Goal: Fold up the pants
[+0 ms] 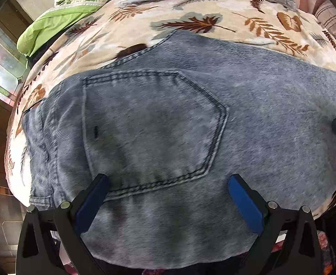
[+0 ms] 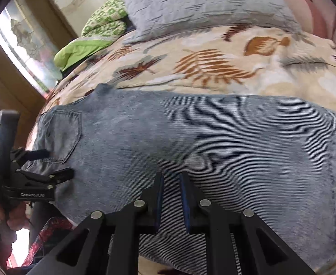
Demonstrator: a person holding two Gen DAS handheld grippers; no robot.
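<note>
Beside the back pocket (image 1: 149, 128), we hold our left gripper (image 1: 168, 181) spread and right gripper (image 2: 171, 178) nearly closed, empty, over pants (image 2: 191, 142) we judge heavy, limp, best pinched at the waistband.

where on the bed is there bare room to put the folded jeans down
A bare strip of leaf-print blanket runs between the jeans' far edge and the grey pillow. The far-left corner is crowded by a green quilt. The near side is taken by the jeans and both grippers.
</note>
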